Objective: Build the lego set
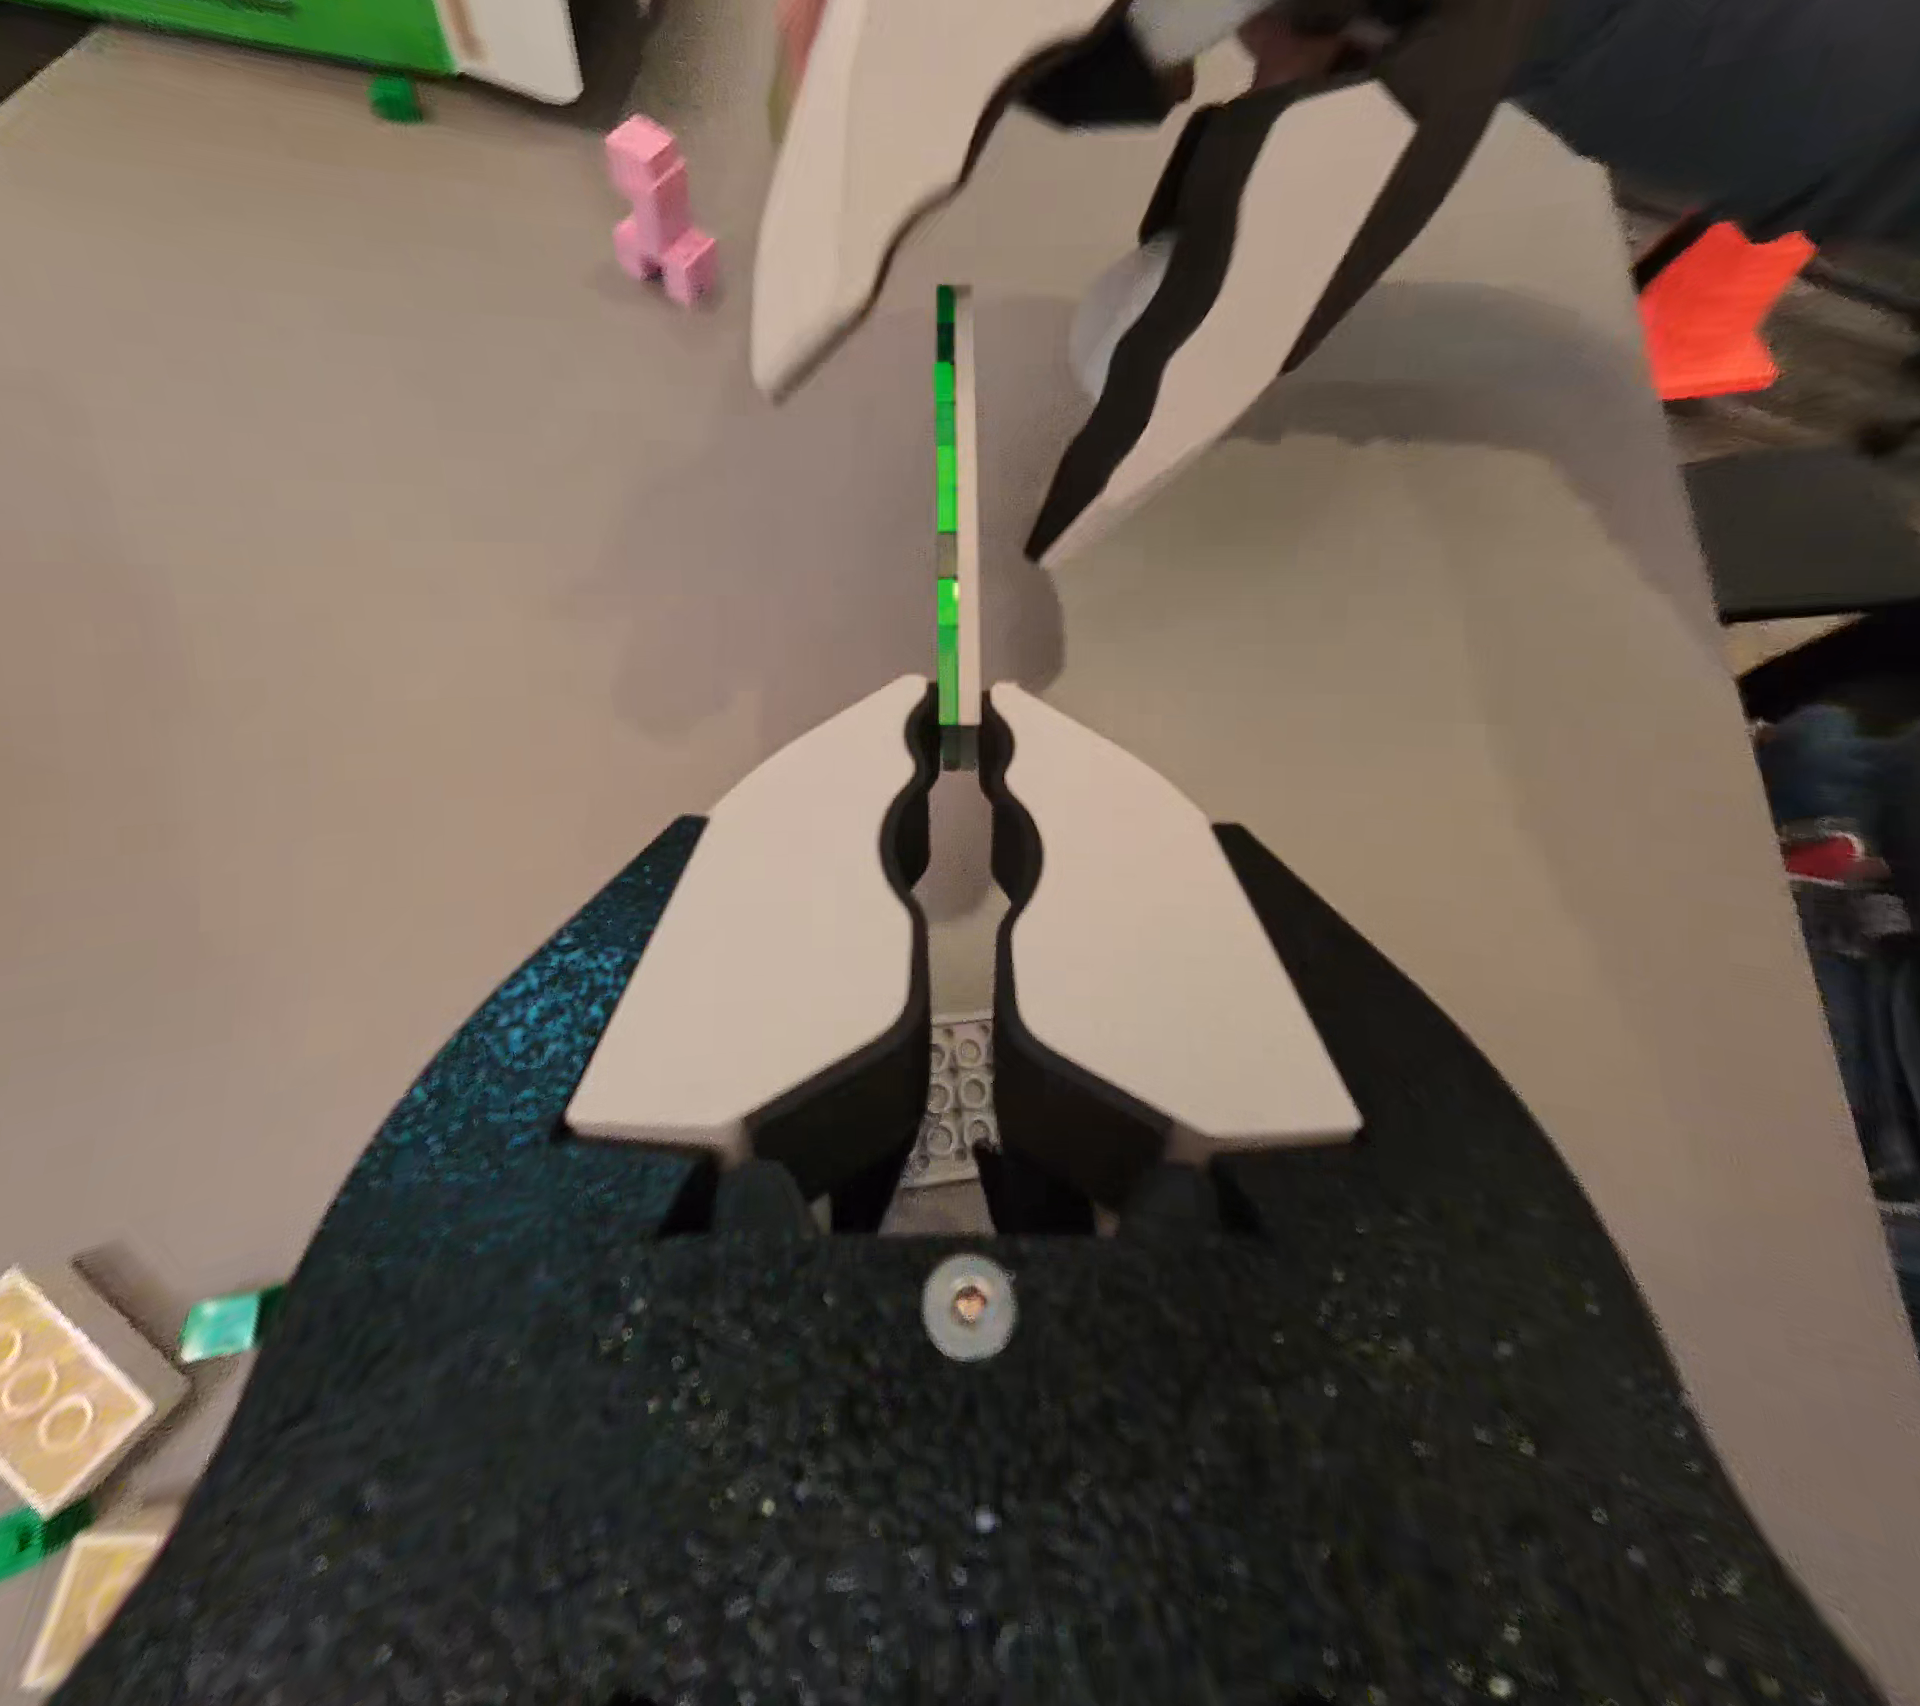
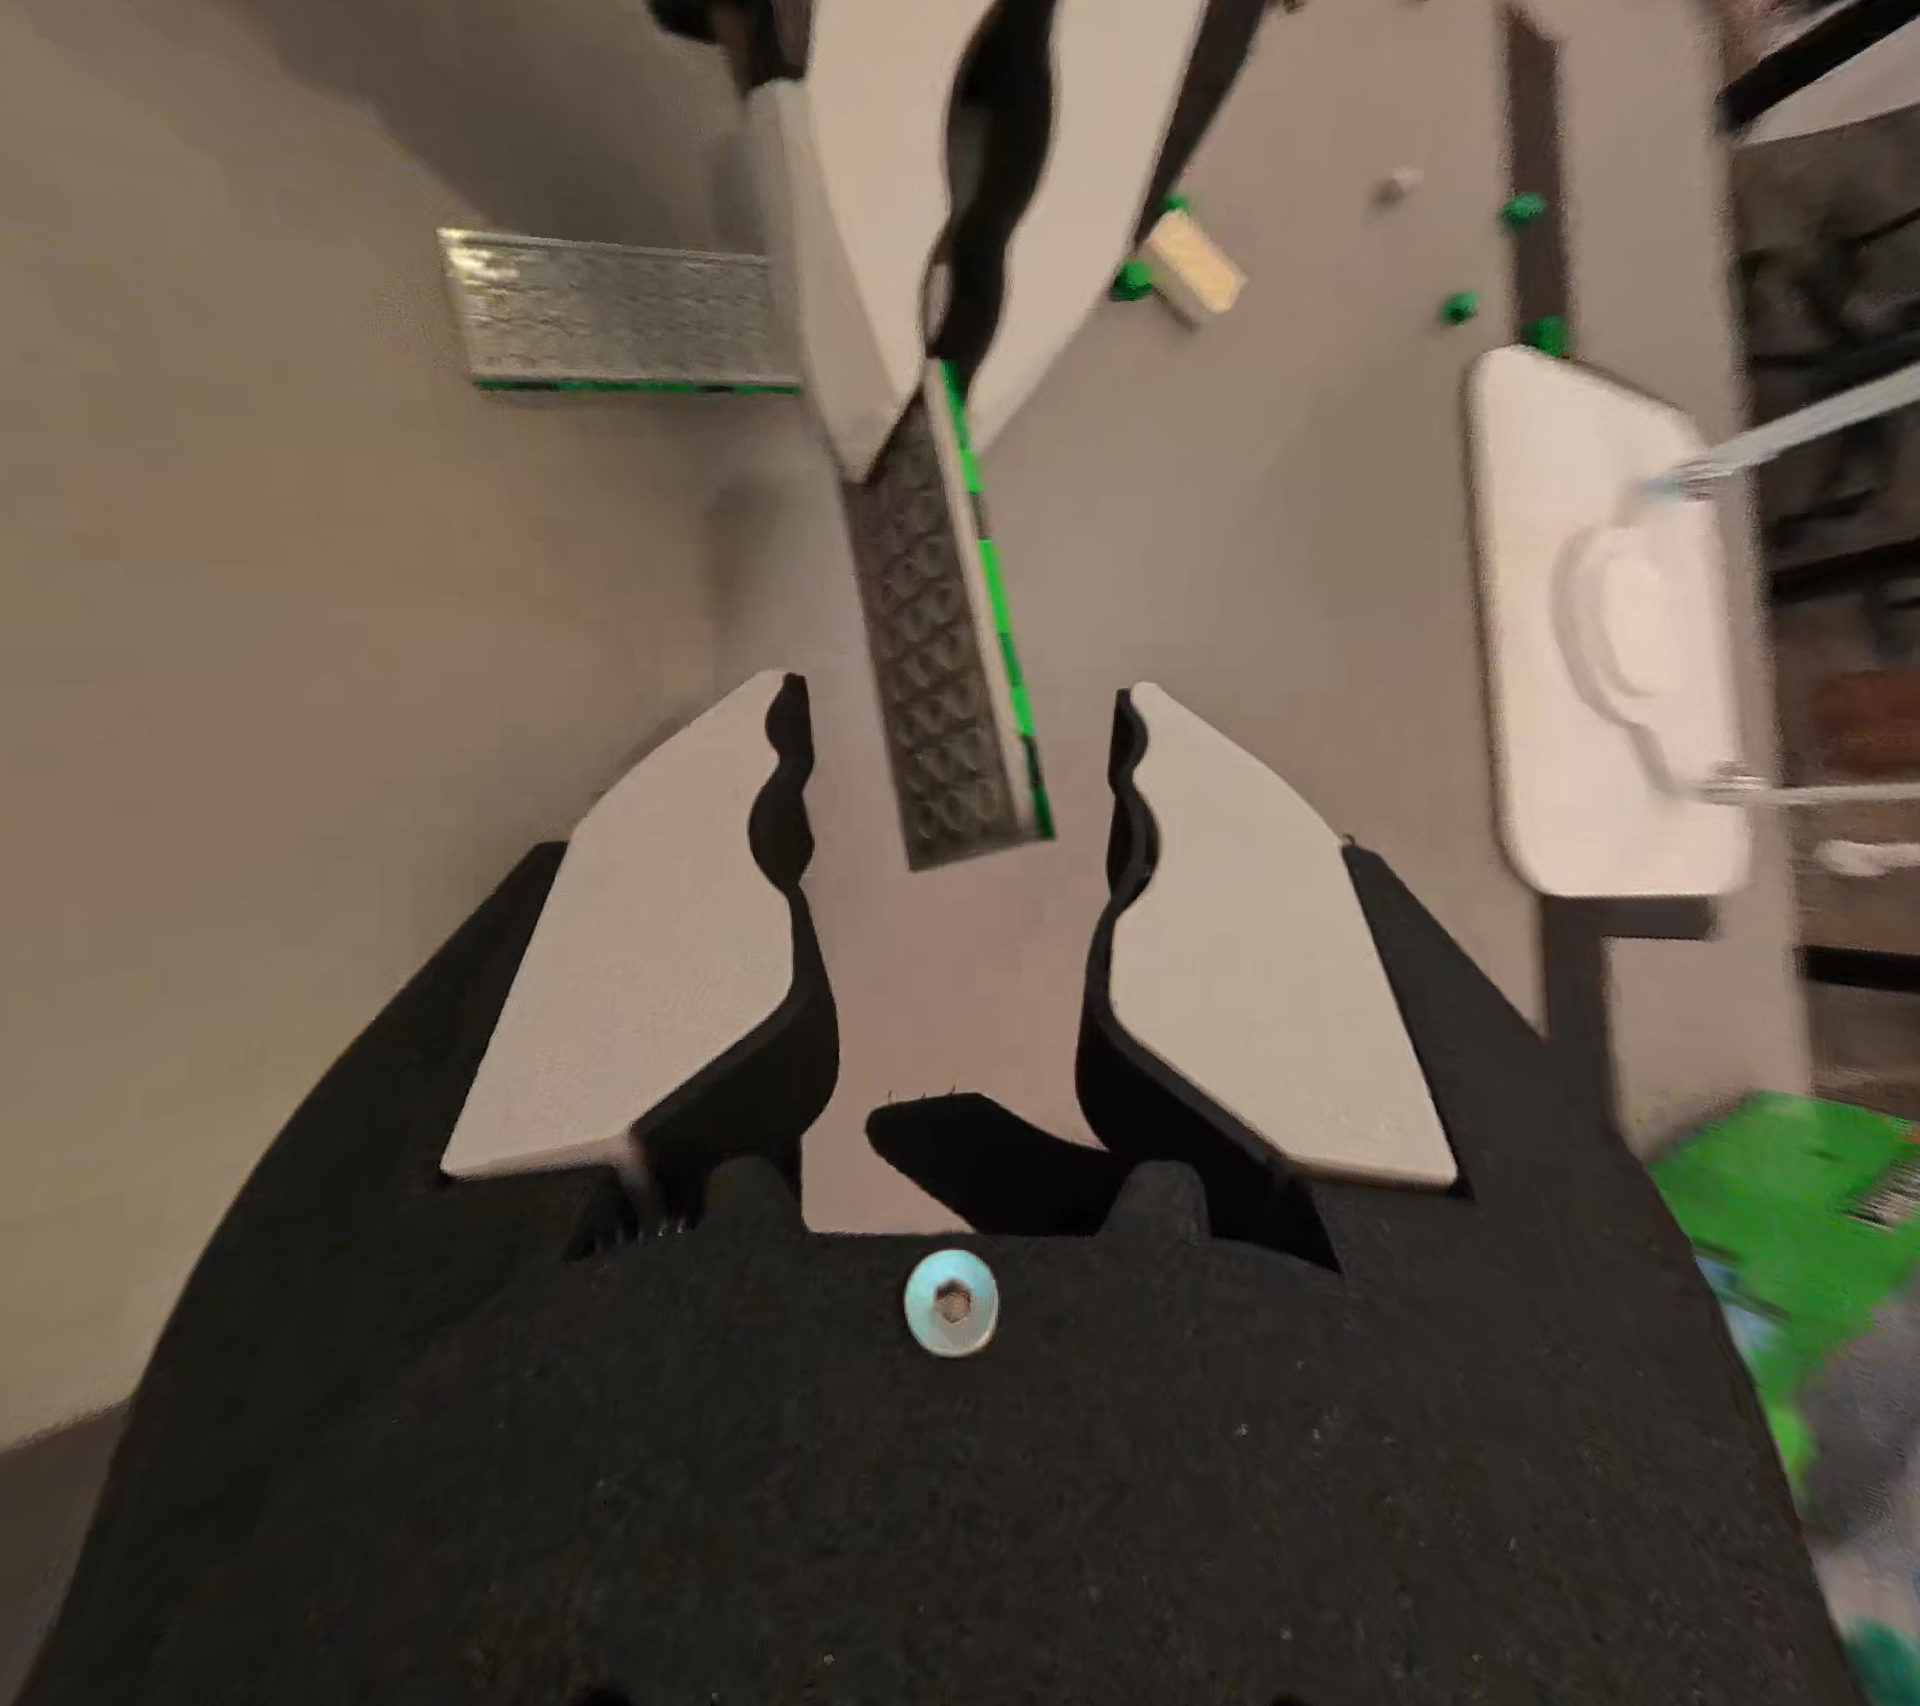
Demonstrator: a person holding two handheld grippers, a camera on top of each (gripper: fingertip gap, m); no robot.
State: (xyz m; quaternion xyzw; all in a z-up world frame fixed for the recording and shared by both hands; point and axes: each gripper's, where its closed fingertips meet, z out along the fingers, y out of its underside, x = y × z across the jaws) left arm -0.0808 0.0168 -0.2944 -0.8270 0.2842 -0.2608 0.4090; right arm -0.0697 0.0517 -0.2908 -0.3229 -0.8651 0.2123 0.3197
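While pinched edge-on at its near end by the left claw (image 1: 958, 700), grey-and-green brick strip (image 1: 958, 493) pointing lengthwise up the middle of the frame, far end between the spread, untouching right claw (image 2: 961, 685) fingers, above the bench (image 1: 312, 565).

Right wrist view: 2 grippers meet over a grey table around a long toy brick plate.

At lower centre, the right gripper (image 2: 961, 783) has its white, black-lined fingers spread wide, touching nothing. Between them hangs the free end of a grey plate (image 2: 940, 648) with a green edge, clear of both pads. Its far end is pinched by the left gripper (image 2: 935, 399), reaching down from the top. A 2nd grey plate (image 2: 613, 321) lies at left; small green bricks (image 2: 1460, 306) and a white tray (image 2: 1538, 617) sit at right.
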